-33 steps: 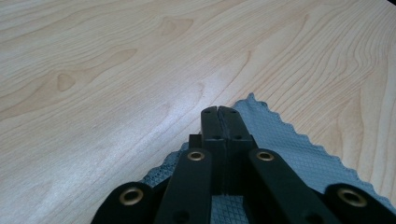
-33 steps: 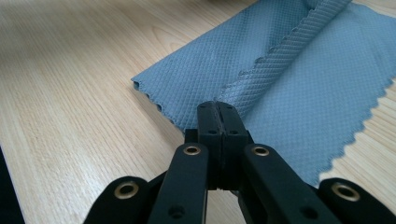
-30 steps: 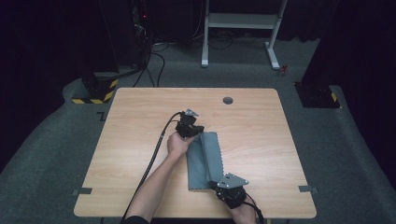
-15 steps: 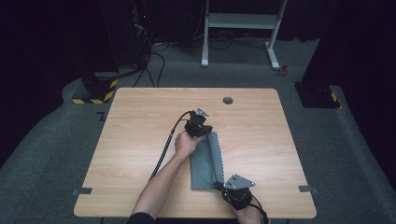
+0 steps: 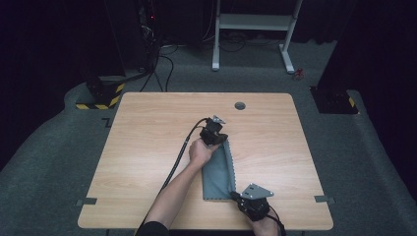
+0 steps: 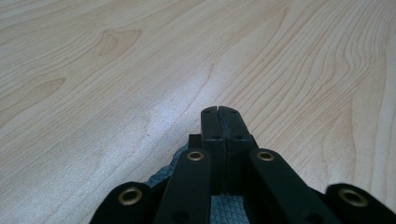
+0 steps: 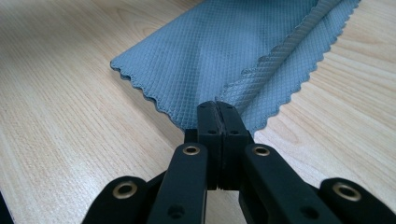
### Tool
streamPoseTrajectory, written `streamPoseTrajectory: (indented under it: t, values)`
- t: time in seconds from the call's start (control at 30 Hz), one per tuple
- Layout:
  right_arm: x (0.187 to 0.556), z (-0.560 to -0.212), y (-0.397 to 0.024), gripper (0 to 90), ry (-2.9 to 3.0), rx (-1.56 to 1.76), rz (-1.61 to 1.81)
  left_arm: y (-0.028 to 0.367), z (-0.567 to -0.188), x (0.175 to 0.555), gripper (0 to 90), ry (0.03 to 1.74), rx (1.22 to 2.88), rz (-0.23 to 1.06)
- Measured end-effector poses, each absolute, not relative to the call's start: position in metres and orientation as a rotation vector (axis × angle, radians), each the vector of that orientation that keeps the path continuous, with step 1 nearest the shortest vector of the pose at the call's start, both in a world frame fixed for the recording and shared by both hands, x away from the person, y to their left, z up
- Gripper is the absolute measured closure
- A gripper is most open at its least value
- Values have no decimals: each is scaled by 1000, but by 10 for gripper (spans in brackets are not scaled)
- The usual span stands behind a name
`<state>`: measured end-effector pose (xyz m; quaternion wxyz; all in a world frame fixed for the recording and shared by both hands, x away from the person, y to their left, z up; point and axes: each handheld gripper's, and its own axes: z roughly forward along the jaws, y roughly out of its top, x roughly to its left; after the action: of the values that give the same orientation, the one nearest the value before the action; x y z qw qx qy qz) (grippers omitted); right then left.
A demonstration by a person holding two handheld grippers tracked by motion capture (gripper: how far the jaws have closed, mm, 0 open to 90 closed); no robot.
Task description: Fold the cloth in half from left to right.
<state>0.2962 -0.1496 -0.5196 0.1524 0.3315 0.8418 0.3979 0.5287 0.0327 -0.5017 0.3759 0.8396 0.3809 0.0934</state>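
Observation:
A grey cloth with zigzag edges lies folded lengthwise on the wooden table. My left gripper is at the cloth's far end, jaws shut. In the left gripper view the closed tips point over bare wood and textured cloth shows under them. My right gripper is at the near right corner. In the right gripper view its tips are shut on the scalloped edge of the cloth, and a raised fold runs away from them.
A round cable hole sits near the table's far edge. A black cable trails from the left gripper beside the forearm. Tape tabs mark the table's near corners. A white stand is on the floor beyond.
The left gripper has shifted right with the cloth's far end, so the cloth strip now lies further right. The right gripper has barely moved.

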Motion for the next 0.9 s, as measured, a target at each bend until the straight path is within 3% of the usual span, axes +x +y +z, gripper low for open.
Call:
streamPoseTrajectory:
  t: [0.5, 0.73, 0.9]
  values:
    - [301, -522, -157, 865, 2415, 1024, 1140, 23, -504, 529, 886, 988, 2177, 303]
    - [304, -522, -163, 748, 2388, 1057, 1119, 33, -497, 527, 650, 1033, 2084, 345]
    - [311, -517, -170, 717, 2358, 1064, 1111, 54, -487, 514, 547, 1065, 2036, 426]
